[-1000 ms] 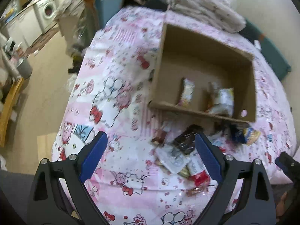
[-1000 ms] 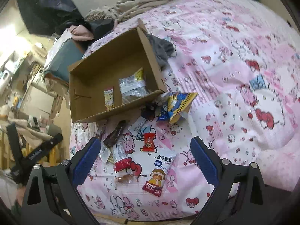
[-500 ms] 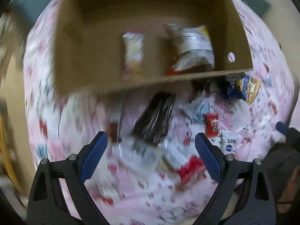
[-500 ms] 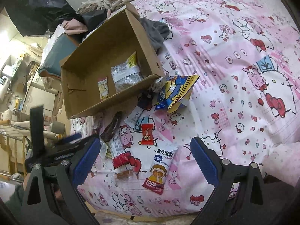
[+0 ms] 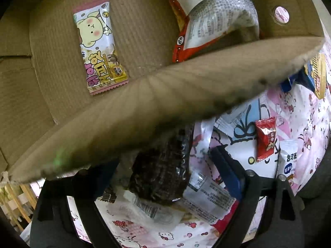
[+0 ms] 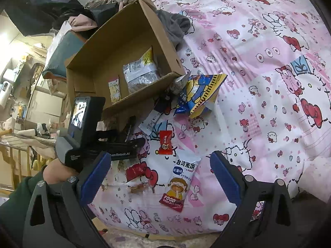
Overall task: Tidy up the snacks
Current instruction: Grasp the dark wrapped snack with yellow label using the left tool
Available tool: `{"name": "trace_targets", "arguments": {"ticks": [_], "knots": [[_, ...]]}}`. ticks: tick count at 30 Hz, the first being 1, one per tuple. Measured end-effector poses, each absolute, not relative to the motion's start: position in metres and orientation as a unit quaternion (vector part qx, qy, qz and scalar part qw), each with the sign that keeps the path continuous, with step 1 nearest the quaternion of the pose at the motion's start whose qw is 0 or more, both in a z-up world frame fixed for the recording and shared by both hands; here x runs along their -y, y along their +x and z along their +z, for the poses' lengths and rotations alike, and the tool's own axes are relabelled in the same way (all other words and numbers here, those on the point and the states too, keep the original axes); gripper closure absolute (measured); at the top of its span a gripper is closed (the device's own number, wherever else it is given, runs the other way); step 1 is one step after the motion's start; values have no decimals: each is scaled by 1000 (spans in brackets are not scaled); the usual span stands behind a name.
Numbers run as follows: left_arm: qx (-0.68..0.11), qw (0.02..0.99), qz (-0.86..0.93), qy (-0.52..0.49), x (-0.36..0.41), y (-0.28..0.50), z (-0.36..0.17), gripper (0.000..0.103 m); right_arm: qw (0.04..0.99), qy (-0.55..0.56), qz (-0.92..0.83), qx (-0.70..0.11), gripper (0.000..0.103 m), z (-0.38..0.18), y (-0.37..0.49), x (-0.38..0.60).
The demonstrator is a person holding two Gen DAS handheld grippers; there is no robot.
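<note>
A cardboard box lies open on a pink cartoon-print bedsheet, a pink-and-yellow candy bar and a silver-and-red bag already inside it. Loose snacks are scattered on the sheet just near of the box: a blue-and-yellow bag touching its right corner, a small red candy, a white rice-cake packet nearest the bed's edge, and a dark chocolate bar.

The left gripper is low at the box's near wall, its fingers spread on either side of the chocolate bar without closing on it; the wall's blurred edge crosses the left wrist view and covers the left finger's tip and the bar's far end. The right gripper hangs spread wide above the rice-cake packet, holding nothing. A grey cloth sits bunched against the box's far right side. Wrappers beneath the chocolate bar overlap and are hard to tell apart.
</note>
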State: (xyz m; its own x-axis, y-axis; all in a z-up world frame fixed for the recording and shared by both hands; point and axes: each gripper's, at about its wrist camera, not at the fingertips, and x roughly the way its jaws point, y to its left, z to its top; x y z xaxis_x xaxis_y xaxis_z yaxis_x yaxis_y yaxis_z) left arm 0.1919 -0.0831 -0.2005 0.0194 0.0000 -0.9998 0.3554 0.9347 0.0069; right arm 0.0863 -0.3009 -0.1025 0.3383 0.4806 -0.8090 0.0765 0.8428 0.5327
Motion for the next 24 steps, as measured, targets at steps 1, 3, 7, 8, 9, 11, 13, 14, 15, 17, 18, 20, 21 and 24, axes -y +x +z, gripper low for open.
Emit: {"name": "trace_targets", "arguments": {"ticks": [1,3,7,8,9,11,13,14,15,17,18,20,21,24], "knots": [[-688,704,-124,124,83,191,-200,18,779,249,131,-561,4,-103,87,301],[-681,713,-119,121,82,189,-197,34,777,252,133,-561,4,-102,87,300],[-674,716,-124,130,85,186,-188,53,779,261,145,-551,4,-98,87,299],[-671,718,-126,136,87,183,-185,56,780,261,145,-550,4,-98,87,299],[-669,719,-126,141,90,180,-182,57,780,262,145,-549,4,-97,87,299],[-671,717,-128,138,94,177,-176,60,779,266,144,-549,4,-97,87,300],[-663,724,-128,143,95,163,-168,74,780,269,143,-547,4,-97,86,301],[-653,731,-131,150,97,159,-161,84,780,271,143,-546,4,-97,86,302],[-644,738,-131,155,99,156,-153,89,780,272,143,-545,4,-96,86,302],[-643,741,-125,146,96,153,-142,92,781,274,144,-542,4,-95,86,302],[-651,737,-123,133,93,151,-142,91,781,275,144,-542,4,-94,86,303],[-656,735,-120,125,90,146,-140,92,782,277,145,-539,4,-93,85,303],[-654,737,-117,124,87,146,-139,92,782,279,144,-538,4,-92,85,303],[-655,740,-107,113,76,148,-132,92,783,279,147,-537,4,-91,82,303]]}}
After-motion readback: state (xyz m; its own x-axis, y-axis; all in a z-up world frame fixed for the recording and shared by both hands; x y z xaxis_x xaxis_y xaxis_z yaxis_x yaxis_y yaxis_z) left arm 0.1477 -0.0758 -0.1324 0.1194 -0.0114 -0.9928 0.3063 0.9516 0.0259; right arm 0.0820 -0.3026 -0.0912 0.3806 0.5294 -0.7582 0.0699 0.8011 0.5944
